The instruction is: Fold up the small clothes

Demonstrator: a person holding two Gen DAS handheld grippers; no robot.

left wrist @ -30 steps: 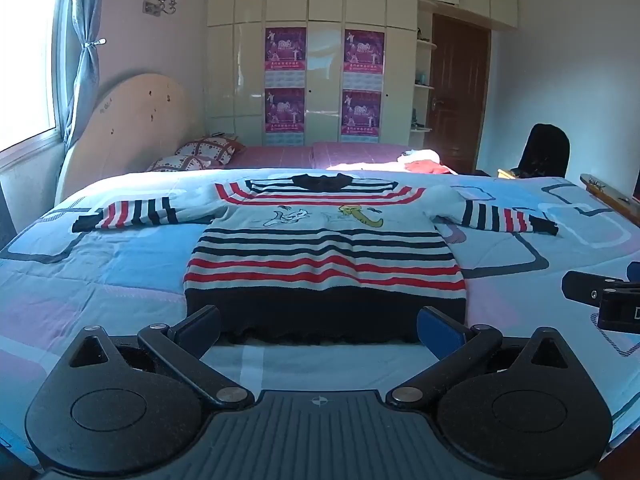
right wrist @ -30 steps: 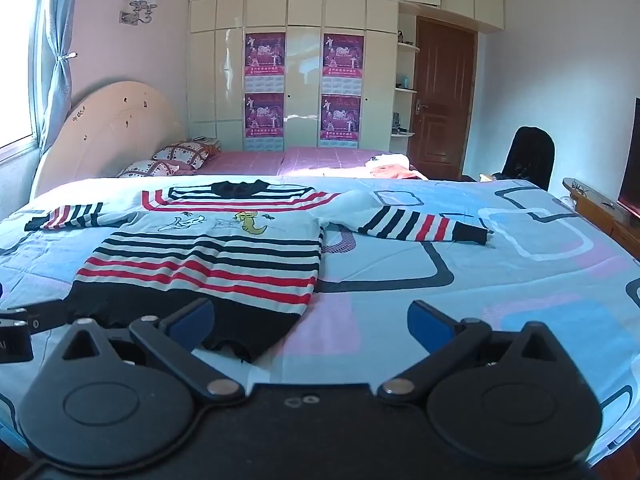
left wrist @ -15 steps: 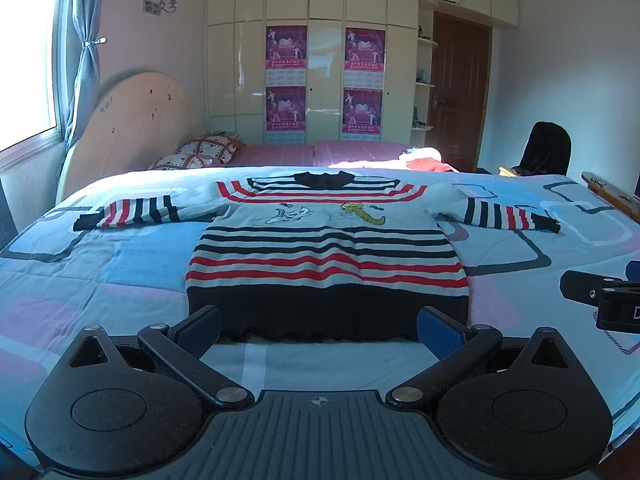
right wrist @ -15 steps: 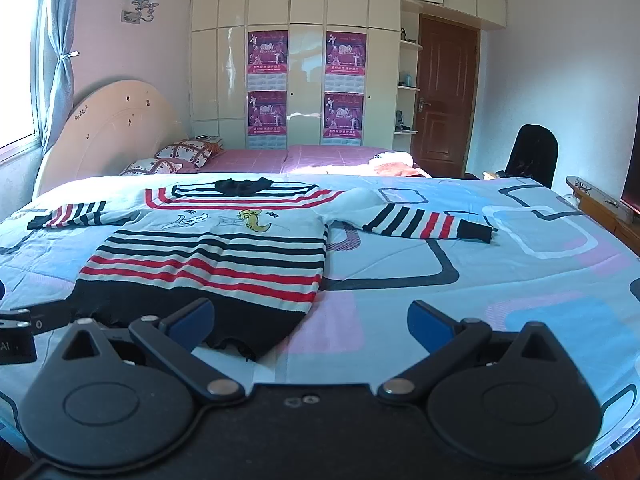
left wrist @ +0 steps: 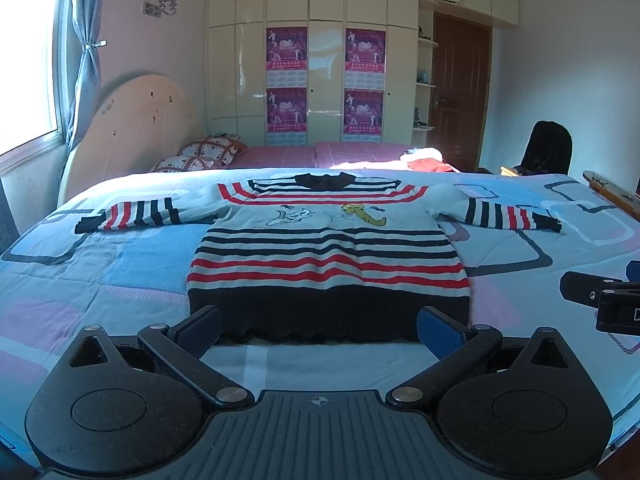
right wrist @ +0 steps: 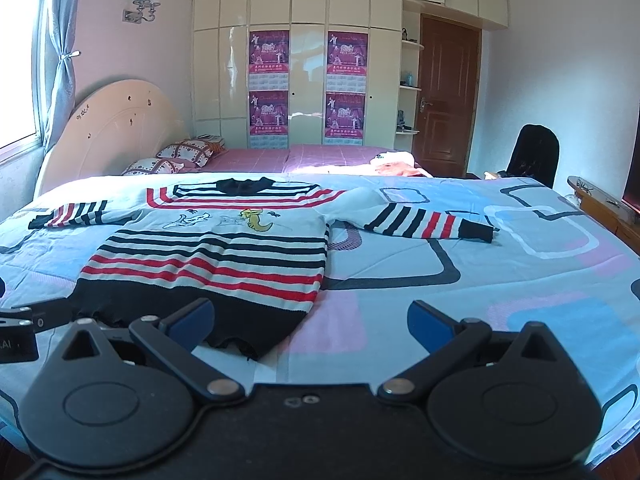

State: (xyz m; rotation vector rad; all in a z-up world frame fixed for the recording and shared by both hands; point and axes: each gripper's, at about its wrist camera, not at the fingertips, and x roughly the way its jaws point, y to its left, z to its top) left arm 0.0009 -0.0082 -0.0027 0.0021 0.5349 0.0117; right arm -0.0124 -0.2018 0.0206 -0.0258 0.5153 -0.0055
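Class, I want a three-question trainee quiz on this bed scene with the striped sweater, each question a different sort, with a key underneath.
1. True or false: the left hand-held gripper is shut on the striped sweater.
2. Multiple choice: the sweater's sleeves are A) folded across the chest, B) spread out to both sides, C) tucked underneath.
3. Fill in: in the right wrist view, the right hand-held gripper has its left finger over the sweater's black ____.

Key: 1 false, both grippers are open and hold nothing. 2 B. 3 hem.
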